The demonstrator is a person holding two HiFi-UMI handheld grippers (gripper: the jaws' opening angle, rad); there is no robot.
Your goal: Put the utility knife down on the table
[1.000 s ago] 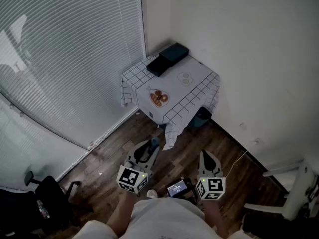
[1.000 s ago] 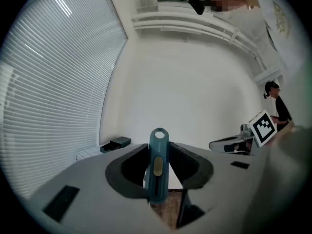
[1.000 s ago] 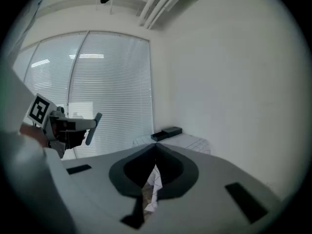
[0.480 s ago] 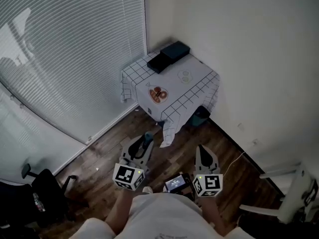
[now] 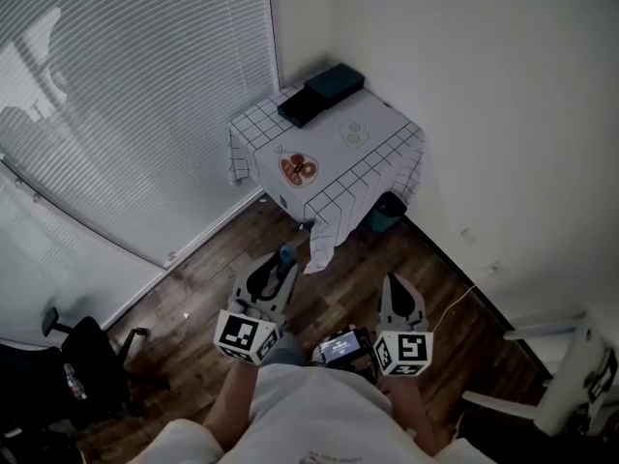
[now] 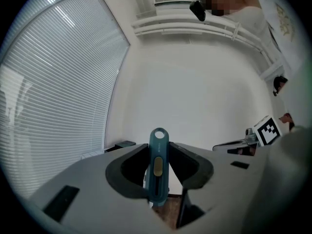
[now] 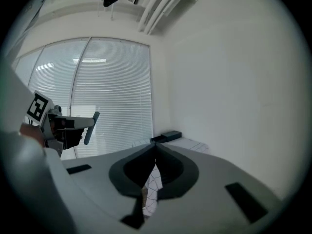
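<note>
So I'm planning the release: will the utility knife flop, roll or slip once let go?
Probably stiff: the utility knife stands straight in the left claw without sagging. Its flat, slim body likely won't roll. The checked cloth on the table should limit sliding.

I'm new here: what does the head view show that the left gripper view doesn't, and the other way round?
Only the head view shows the plate of food on the checked table, and the black chair by the window. Only the left gripper view shows, close up, the yellow slider and the end hole of the utility knife. Both show the teal knife clamped in the left tool, the right tool beside it, and the window blinds.
</note>
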